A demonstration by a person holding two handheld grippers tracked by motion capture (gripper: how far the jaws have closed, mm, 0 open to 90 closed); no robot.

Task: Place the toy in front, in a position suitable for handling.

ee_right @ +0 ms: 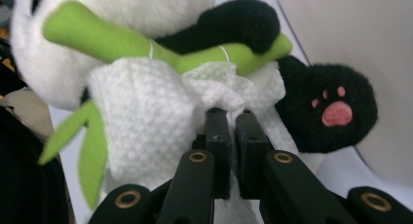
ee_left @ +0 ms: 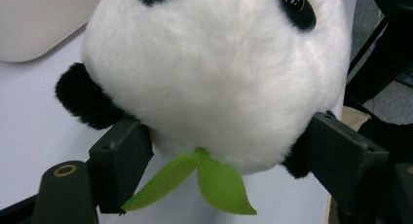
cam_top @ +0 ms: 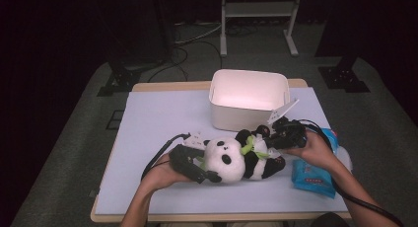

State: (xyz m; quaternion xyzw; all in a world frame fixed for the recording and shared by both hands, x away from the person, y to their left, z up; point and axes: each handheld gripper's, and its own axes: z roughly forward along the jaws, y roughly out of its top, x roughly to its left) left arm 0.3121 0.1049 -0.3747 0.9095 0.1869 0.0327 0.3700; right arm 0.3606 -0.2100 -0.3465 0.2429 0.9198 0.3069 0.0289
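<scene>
A black and white panda plush (cam_top: 231, 160) lies on its back on the pale table mat (cam_top: 162, 118), head to the left. My left gripper (cam_top: 204, 162) grips the head (ee_left: 214, 68), one jaw pressed into the fur on each side, with a green leaf (ee_left: 214, 180) hanging between them. My right gripper (cam_top: 270, 138) is shut on a white textured wipe (ee_right: 146, 107). The wipe is bunched against the panda's belly, just under its green bamboo stalk (ee_right: 122, 39). A black paw with pink pads (ee_right: 331, 107) lies to the right of the jaws (ee_right: 233, 121).
A white open bin (cam_top: 249, 96) stands just behind the panda, close to my right gripper. A blue pack of wipes (cam_top: 313, 175) lies under my right forearm at the mat's right edge. Cables trail from both grippers.
</scene>
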